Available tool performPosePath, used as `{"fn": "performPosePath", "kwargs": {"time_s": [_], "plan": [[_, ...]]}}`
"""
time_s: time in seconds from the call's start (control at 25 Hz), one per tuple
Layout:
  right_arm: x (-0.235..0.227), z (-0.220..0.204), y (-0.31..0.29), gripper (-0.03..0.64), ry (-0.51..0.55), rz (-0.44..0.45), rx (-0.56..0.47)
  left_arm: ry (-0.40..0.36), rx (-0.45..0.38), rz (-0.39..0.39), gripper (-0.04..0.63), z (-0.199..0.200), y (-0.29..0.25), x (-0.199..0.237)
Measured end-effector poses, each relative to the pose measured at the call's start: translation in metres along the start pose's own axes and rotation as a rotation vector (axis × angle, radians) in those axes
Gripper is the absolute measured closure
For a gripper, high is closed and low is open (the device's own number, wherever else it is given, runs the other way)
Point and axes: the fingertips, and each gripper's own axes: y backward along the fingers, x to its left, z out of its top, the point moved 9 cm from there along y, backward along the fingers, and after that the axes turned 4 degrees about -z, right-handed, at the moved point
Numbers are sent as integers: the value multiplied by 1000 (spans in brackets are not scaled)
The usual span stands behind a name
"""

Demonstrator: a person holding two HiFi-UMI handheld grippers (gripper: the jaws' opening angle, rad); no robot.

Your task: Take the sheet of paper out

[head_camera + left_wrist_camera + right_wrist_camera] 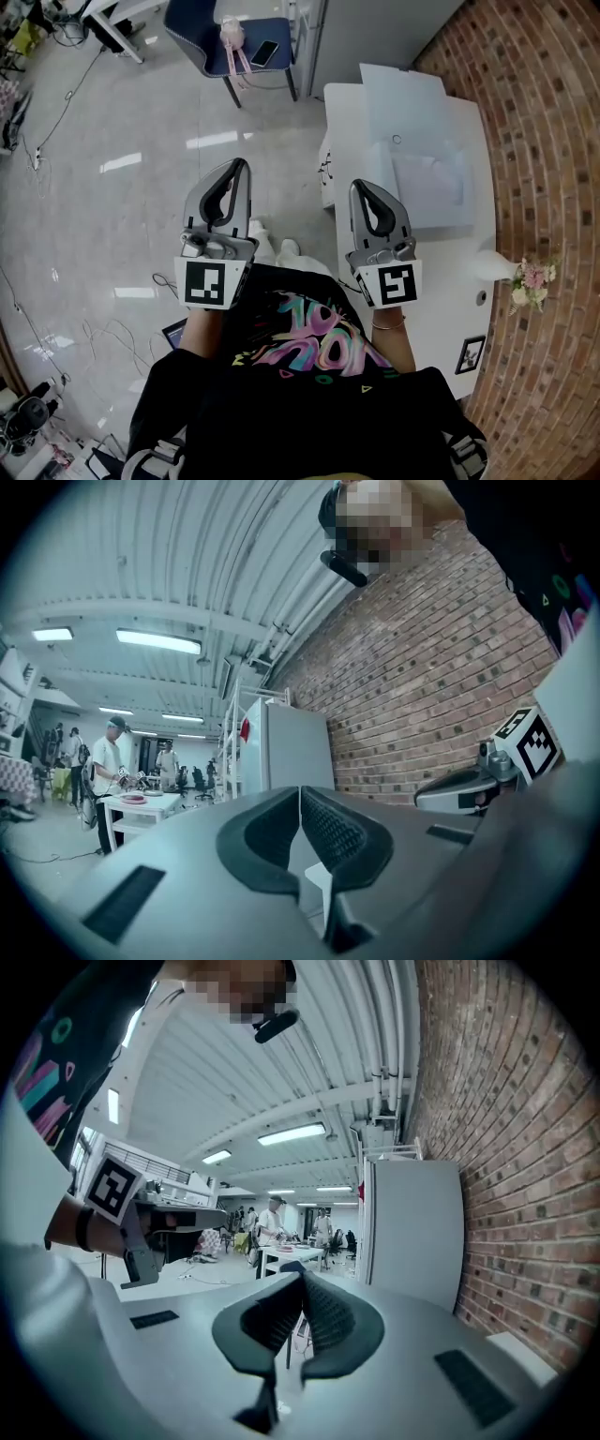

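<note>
The left grey two-jaw gripper (300, 799) has its jaws pressed together with nothing between them. The right grey gripper (300, 1283) is likewise closed and empty. Both point level, just in front of the person's chest. Ahead of the right one and apart from it, the white sheet of paper (427, 178) lies in a translucent plastic folder (403, 108) on the white table (342, 108), beside the red brick wall (544, 141).

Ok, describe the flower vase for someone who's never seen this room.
Find the brick wall, then the white table against it. Near the table's close end, by the wall, is a white vase with pink and cream flowers; its neighbours, a white box and a small black frame, hold no flowers.
</note>
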Motion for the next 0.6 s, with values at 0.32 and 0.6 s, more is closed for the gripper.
{"fn": "performPosePath", "kwargs": {"time_s": [0.32,0.6], "plan": [[-45,-12,-28,598,-2,-93,28,-7,-42,-146,566,-6,-94,5],[-83,-12,-93,598,-11,-278,58,43,-59,-333,568,-21,-207,35]]}}
